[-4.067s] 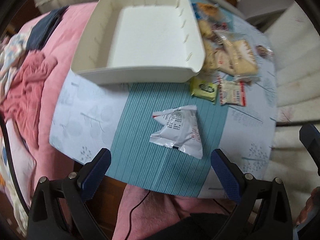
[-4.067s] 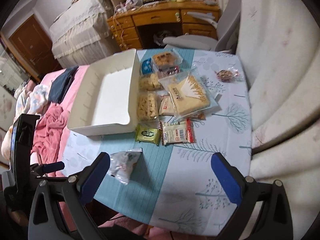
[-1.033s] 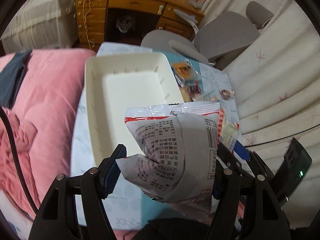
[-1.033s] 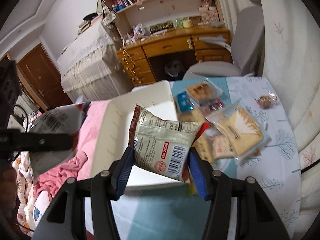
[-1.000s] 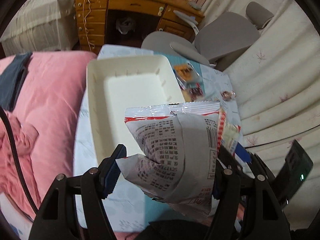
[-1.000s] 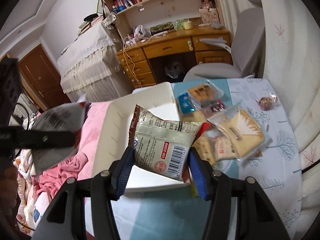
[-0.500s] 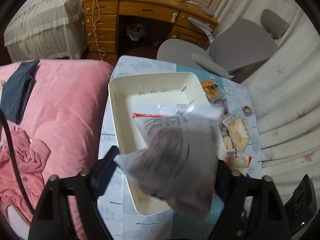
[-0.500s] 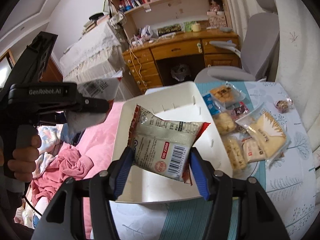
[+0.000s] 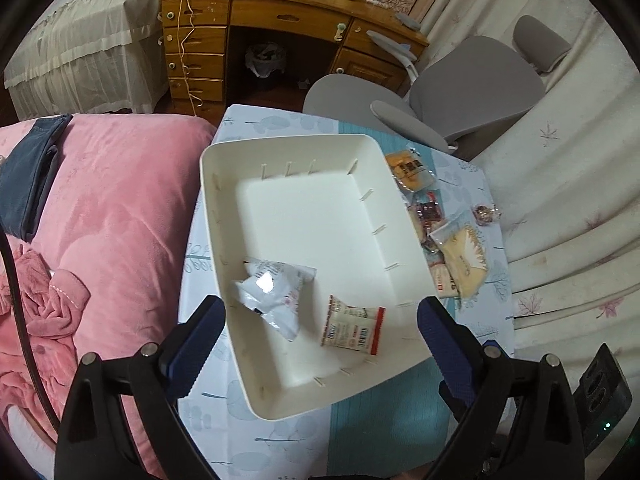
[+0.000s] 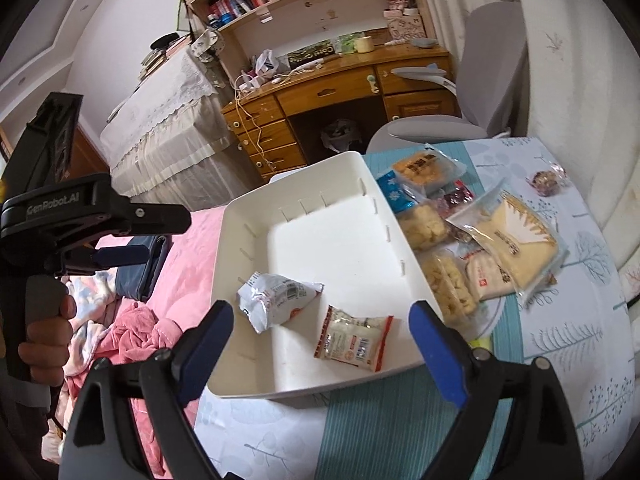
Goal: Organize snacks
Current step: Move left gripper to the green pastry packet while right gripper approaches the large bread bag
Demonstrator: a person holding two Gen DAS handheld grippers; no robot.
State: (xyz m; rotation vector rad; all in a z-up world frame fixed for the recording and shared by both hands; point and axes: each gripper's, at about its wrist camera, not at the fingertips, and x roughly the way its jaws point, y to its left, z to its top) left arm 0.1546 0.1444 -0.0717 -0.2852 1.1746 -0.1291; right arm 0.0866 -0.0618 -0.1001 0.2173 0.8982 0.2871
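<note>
snacks: two packets lie in the white bin [image 9: 304, 216], both near its front end; the rest sit on the table beside the bin
left gripper [image 9: 320, 344]: released, jaws wide apart, nothing between them, hovering above the bin's near edge; seen from the side in the right wrist view [image 10: 120, 256], held by a hand [image 10: 46, 332] over the pink bedding
right gripper [image 10: 320, 344]: released, jaws spread wide, empty, above the bin's front rim
silver packet [image 9: 272, 294]: crumpled, on the bin floor at front left [image 10: 276, 300]
red-edged packet [image 9: 352, 326]: flat on the bin floor, just right of the silver packet, not touching it [image 10: 354, 340]
bin: open, rectangular, ribbed slots along the inner walls, sits on the table [image 10: 560, 380], left edge near the bedding
loose snacks: clear bag of pale wafers [image 10: 516, 240], two bags of puffed pieces [image 10: 424, 228] along the bin's right wall, orange cracker pack [image 10: 424, 170], small blue packet [image 10: 390, 192], lone wrapped sweet [image 10: 546, 180] well apart to the right
table cloth: pale with tree print, teal striped band down the middle
pink bedding [image 9: 116, 216]: left of the table, dark blue folded cloth [image 9: 32, 176] on it
background: wooden desk [image 10: 336, 92], grey chair [image 9: 472, 84]
</note>
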